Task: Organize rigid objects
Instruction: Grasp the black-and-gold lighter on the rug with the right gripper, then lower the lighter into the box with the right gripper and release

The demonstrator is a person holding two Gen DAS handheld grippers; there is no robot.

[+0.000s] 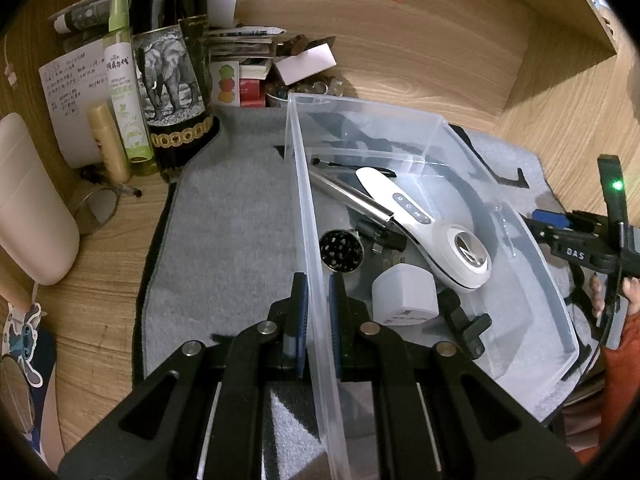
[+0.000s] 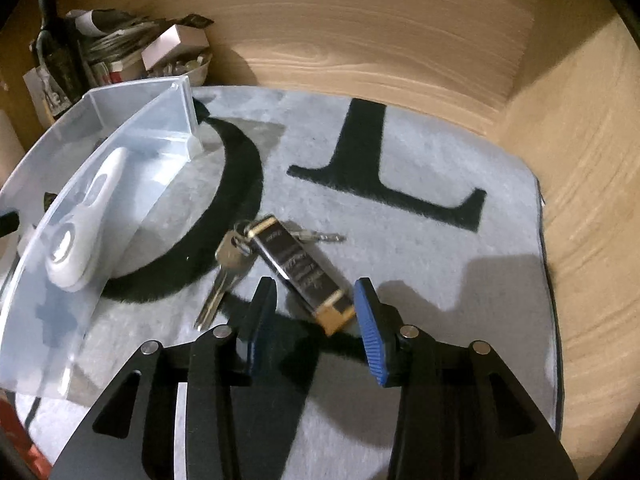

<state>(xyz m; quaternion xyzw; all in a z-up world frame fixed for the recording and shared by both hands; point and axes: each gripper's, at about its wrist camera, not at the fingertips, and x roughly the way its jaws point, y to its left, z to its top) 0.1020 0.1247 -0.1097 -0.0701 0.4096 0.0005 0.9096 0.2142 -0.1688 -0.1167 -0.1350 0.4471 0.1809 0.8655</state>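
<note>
A clear plastic bin (image 1: 304,208) stands on the grey mat (image 1: 224,232). My left gripper (image 1: 318,304) is shut on the bin's near wall, one finger inside and one outside. The bin holds a white handheld device (image 1: 436,236), a metal tube (image 1: 352,196), a round perforated metal piece (image 1: 341,250), a white cube (image 1: 404,292) and small black parts. In the right wrist view, my right gripper (image 2: 314,312) is open, low over the mat, its fingers either side of the end of a silver-and-gold keychain block (image 2: 302,270) with keys (image 2: 224,268). The bin (image 2: 80,208) is to its left.
At the back left stand a dark elephant-label bottle (image 1: 172,68), a green spray bottle (image 1: 124,80), a yellow tube (image 1: 108,140), papers and small boxes (image 1: 248,76). A pink container (image 1: 28,200) is at the far left. Wooden walls (image 2: 580,200) enclose the mat at the back and right.
</note>
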